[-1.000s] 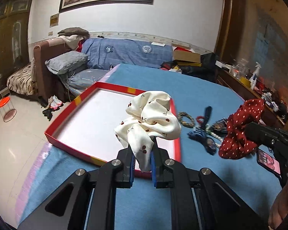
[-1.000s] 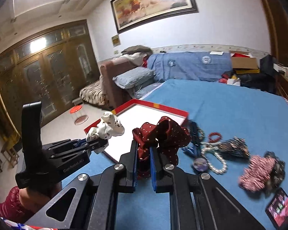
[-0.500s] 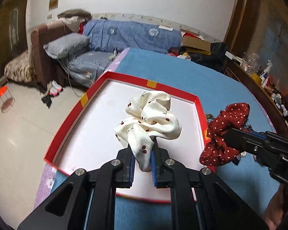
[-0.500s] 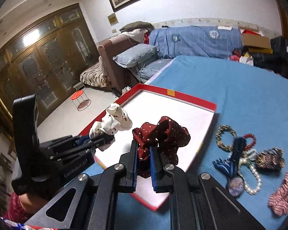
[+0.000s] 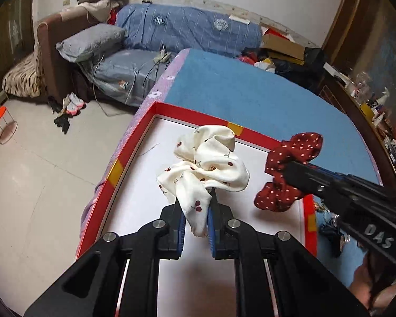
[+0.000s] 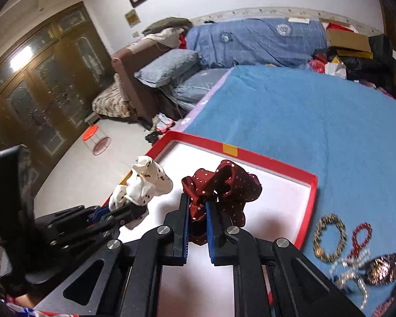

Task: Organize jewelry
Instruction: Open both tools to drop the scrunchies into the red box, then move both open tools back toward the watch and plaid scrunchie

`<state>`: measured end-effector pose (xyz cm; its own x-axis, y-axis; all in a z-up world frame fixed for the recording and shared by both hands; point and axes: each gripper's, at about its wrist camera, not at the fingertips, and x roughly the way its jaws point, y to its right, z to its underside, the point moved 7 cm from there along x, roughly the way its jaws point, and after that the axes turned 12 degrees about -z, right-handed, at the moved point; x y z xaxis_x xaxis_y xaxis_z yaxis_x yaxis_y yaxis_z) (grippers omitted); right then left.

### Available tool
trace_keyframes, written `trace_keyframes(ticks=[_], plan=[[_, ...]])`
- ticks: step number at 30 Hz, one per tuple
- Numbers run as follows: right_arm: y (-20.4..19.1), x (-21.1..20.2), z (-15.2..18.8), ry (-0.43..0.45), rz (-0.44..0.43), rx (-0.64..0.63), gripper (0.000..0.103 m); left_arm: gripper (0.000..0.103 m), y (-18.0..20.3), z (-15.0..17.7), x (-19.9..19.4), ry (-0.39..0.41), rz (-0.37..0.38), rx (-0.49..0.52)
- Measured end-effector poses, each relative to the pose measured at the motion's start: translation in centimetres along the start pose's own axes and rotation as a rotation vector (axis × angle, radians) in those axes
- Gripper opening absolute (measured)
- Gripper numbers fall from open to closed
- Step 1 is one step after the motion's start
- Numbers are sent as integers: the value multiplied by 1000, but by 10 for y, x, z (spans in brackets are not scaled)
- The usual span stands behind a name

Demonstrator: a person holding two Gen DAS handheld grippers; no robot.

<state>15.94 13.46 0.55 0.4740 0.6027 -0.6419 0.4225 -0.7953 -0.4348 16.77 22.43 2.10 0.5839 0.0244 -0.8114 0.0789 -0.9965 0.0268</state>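
My left gripper (image 5: 196, 200) is shut on a cream scrunchie with a cherry print (image 5: 211, 166), held above the white floor of a red-rimmed tray (image 5: 145, 185). In the right wrist view the same cream scrunchie (image 6: 142, 185) hangs at the left, over the tray's near left part. My right gripper (image 6: 197, 203) is shut on a dark red scrunchie with white dots (image 6: 224, 185), also over the tray (image 6: 277, 211). From the left wrist view the red scrunchie (image 5: 290, 169) hangs near the tray's right rim, to the right of the cream one.
The tray lies at the left edge of a blue bed cover (image 6: 316, 121). Right of it lie several bracelets and bead strings (image 6: 330, 235). Beyond are the floor with a small orange stool (image 5: 1, 124), a sofa with a grey pillow (image 5: 89, 42) and wooden doors (image 6: 39, 84).
Both grippers have moved left from beside the jewelry pile to over the tray, each keeping its scrunchie. The views now tilt further down onto the tray's white floor.
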Motion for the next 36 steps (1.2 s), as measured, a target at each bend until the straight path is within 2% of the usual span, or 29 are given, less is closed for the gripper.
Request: trace_keyframes(ticks=[7,8,9,10,11,12,13,15,18,19,22,25,28,30,34,36], plan=[[37,31,-7,-30,55,77,14,16,3,-2,30,-43,-15,4],[41,34,-6,-37,58,85,15,23,3,-1,32,-41,-24,13],[44,35,-5,-39,66,87,19,36,2,-1,33,-31,-31,19],[46,35,-6,-36,78,88,34,43,3,-1,32,-12,-45,33],[48,35,-6,-34,87,92,44,59,3,-2,30,11,-63,50],[49,33,-7,-26,85,93,64,72,3,-3,27,36,-99,72],[48,29,-8,-12,85,87,75,75,3,-3,25,52,-114,82],[46,16,-11,39,94,65,78,76,5,-2,17,82,-114,105],[44,3,-11,70,87,76,81,76,4,7,13,94,-117,127],[41,-3,-9,83,72,79,85,76,4,9,13,100,-129,132],[33,-11,-1,93,60,58,87,76,4,20,16,116,-176,160],[29,-8,14,82,57,62,87,76,5,30,20,114,-196,168],[27,-1,30,63,125,25,87,76,7,33,14,149,-243,187],[29,4,41,37,166,1,87,76,9,40,13,136,-252,202],[28,-1,60,10,147,4,87,76,13,64,6,119,-249,226],[27,-9,73,3,122,16,87,76,14,78,-3,109,-222,218]])
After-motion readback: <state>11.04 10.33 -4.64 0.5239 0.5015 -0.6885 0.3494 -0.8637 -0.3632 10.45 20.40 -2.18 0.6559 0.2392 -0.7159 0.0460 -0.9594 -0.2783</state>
